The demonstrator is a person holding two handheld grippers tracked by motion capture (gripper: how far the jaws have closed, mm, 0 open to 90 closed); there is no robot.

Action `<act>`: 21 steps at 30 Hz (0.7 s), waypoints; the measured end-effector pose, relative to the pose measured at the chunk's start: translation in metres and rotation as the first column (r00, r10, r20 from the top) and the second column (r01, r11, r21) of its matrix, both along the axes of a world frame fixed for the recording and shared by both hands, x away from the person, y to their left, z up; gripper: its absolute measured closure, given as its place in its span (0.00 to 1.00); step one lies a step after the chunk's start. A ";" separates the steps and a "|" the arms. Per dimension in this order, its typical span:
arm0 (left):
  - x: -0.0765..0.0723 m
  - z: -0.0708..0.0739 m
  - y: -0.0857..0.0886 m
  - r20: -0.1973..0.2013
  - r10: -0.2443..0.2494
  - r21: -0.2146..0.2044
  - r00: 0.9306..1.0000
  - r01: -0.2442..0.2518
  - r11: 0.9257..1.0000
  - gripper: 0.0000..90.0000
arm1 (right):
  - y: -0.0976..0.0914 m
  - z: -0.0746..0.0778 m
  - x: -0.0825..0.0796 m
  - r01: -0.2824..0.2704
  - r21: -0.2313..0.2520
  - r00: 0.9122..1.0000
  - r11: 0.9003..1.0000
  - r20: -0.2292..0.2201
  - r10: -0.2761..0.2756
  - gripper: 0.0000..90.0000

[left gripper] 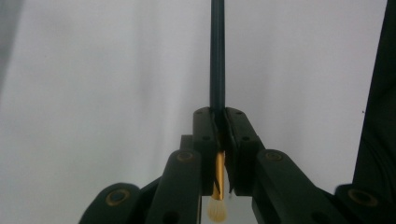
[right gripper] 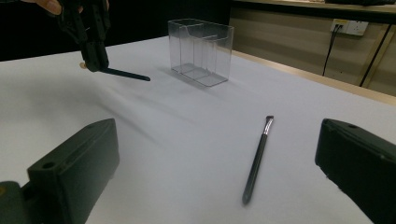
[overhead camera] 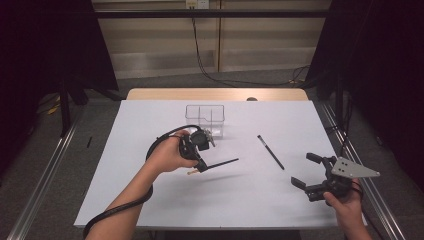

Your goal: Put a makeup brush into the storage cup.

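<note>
The left gripper (overhead camera: 200, 165) has its jaws clenched on a slim makeup brush (left gripper: 217, 60), grasping it near the head end. The brush has a long dark handle that tapers to a point, a gold metal collar and a small tuft of pale bristles (left gripper: 217, 211); in the left gripper view the collar sits between the pads and the tuft sticks out behind them. Seen from the high view, the handle (overhead camera: 222, 163) juts out almost level above the desk, off the surface, pointing toward the right gripper.

The right gripper (overhead camera: 307, 177) hovers near the desk's right front corner with its jaws released and wide apart, nothing between them. A second brush (right gripper: 257, 161), dark-handled with a silver collar and dark bristles, lies flat on the desk ahead of it. A clear plastic organiser (right gripper: 201, 50) with several compartments stands upright farther back, near the middle.

The desk (overhead camera: 150, 200) is covered in a plain white sheet, with a wooden edge at the far side. Beyond it are a pale panelled wall, a socket, trailing black cables and dark curtains at both sides.
</note>
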State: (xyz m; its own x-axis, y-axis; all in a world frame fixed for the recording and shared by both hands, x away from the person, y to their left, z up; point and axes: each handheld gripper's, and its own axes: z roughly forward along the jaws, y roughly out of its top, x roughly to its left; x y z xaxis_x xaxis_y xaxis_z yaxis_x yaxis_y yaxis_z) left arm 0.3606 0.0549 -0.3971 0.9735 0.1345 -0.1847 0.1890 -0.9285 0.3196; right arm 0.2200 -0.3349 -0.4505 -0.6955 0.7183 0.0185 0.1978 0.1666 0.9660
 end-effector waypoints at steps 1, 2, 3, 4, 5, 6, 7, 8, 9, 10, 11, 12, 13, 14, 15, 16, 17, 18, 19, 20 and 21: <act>-0.001 0.000 -0.001 -0.002 -0.006 -0.001 1.000 0.006 1.000 0.93 | 0.001 0.000 0.000 -0.001 -0.002 1.000 1.000 0.001 0.001 0.00; -0.002 0.001 -0.002 0.004 -0.013 -0.002 1.000 0.013 1.000 0.93 | 0.001 0.000 0.000 -0.002 -0.004 1.000 1.000 -0.001 0.002 0.00; -0.004 0.001 -0.003 0.005 -0.013 -0.003 1.000 0.013 1.000 0.93 | 0.001 0.000 0.000 -0.005 -0.007 1.000 1.000 -0.004 0.005 0.00; -0.006 0.001 -0.004 -0.002 -0.005 -0.005 1.000 0.005 1.000 0.93 | 0.002 0.000 0.000 -0.008 -0.006 1.000 1.000 -0.003 0.008 0.00; -0.008 0.001 -0.005 -0.002 -0.011 -0.005 1.000 0.011 1.000 0.93 | 0.003 -0.001 0.000 -0.008 -0.005 1.000 1.000 -0.001 0.008 0.00; -0.008 0.002 -0.006 0.000 -0.026 0.002 1.000 0.026 1.000 0.93 | 0.003 0.000 0.000 -0.010 -0.006 1.000 1.000 -0.002 0.010 0.00; -0.009 0.002 -0.006 0.001 -0.031 0.001 1.000 0.031 1.000 0.93 | 0.003 0.000 0.001 -0.011 -0.006 1.000 1.000 -0.002 0.011 0.00; -0.011 0.002 -0.007 -0.001 -0.032 -0.001 0.999 0.032 0.999 0.93 | 0.004 0.000 0.001 -0.012 -0.007 1.000 1.000 -0.003 0.012 0.00; -0.011 0.003 -0.008 -0.001 -0.041 -0.001 0.999 0.041 0.999 0.93 | 0.004 0.000 0.001 -0.014 -0.007 1.000 1.000 -0.004 0.014 0.00; -0.013 0.003 -0.009 -0.002 -0.032 -0.008 0.999 0.032 0.999 0.93 | 0.004 0.000 0.001 -0.013 -0.005 1.000 1.000 -0.004 0.013 0.00; -0.014 0.003 -0.010 0.002 -0.040 -0.010 0.999 0.040 0.999 0.93 | 0.004 0.000 0.001 -0.016 -0.005 1.000 1.000 -0.007 0.015 0.00; -0.016 0.003 -0.011 -0.005 -0.032 -0.012 0.999 0.031 0.999 0.93 | 0.004 0.000 0.001 -0.017 -0.006 1.000 1.000 -0.009 0.017 0.00; -0.016 0.003 -0.012 0.002 -0.046 -0.008 0.999 0.046 0.999 0.93 | 0.004 0.000 0.001 -0.019 -0.004 1.000 1.000 -0.013 0.019 0.00; -0.016 0.003 -0.013 0.000 -0.047 -0.011 0.999 0.047 0.999 0.93 | 0.004 0.000 0.001 -0.020 -0.003 1.000 1.000 -0.016 0.020 0.00; -0.017 0.003 -0.014 -0.003 -0.061 -0.002 0.998 0.061 0.998 0.93 | 0.004 0.001 0.002 -0.023 -0.005 1.000 1.000 -0.012 0.023 0.00; -0.018 0.003 -0.015 -0.004 -0.055 -0.007 0.998 0.055 0.998 0.93 | 0.004 0.001 0.002 -0.024 -0.006 1.000 1.000 -0.012 0.024 0.00; -0.018 0.003 -0.016 -0.003 -0.067 -0.005 0.998 0.067 0.998 0.93 | 0.004 0.002 0.002 -0.025 -0.004 1.000 1.000 -0.010 0.025 0.00; -0.019 0.003 -0.017 -0.002 -0.066 -0.005 0.998 0.066 0.998 0.93 | 0.004 0.002 0.002 -0.026 0.001 1.000 1.000 -0.008 0.026 0.00; -0.020 0.004 -0.018 -0.004 -0.068 -0.005 0.998 0.068 0.998 0.93 | 0.005 0.002 0.002 -0.026 0.003 1.000 1.000 -0.010 0.026 0.00; -0.020 0.004 -0.018 -0.002 -0.075 -0.008 0.997 0.075 0.997 0.93 | 0.006 0.003 0.002 -0.030 -0.002 1.000 1.000 -0.010 0.030 0.00; -0.021 0.004 -0.019 -0.006 -0.077 -0.006 0.997 0.077 0.997 0.93 | 0.006 0.003 0.003 -0.030 -0.006 1.000 1.000 -0.006 0.030 0.00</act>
